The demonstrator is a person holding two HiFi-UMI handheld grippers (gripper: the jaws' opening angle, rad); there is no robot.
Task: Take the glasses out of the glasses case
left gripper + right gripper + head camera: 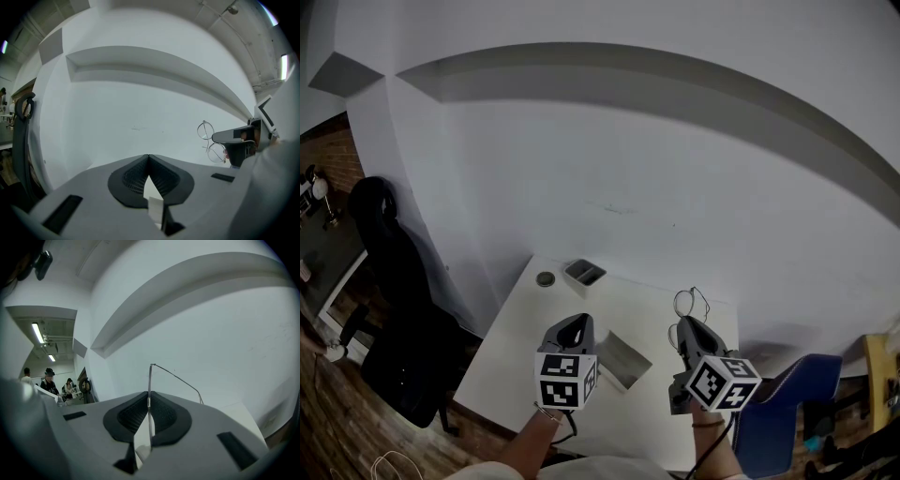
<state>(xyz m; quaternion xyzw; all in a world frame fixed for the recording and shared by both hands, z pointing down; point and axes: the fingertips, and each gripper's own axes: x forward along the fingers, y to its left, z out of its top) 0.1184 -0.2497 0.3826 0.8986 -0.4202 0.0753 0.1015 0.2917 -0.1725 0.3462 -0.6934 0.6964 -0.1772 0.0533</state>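
Note:
Thin wire-rimmed glasses (691, 302) hang in the air above the right part of the white table (516, 347), and my right gripper (682, 324) is shut on their frame. In the right gripper view the wire frame (174, 376) rises from between the closed pads (149, 394). The open glasses case (622, 360) lies on the table between the two grippers. My left gripper (577, 322) hovers just left of the case, jaws shut, with nothing seen between them (148, 157). From the left gripper view the glasses (208, 140) and the right gripper (236, 139) show at the right.
A small open box (584, 273) and a round dark disc (546, 278) sit at the table's far edge against the white wall. A black office chair (394, 309) stands left of the table, a blue chair (787, 408) to the right. People stand far off (47, 380).

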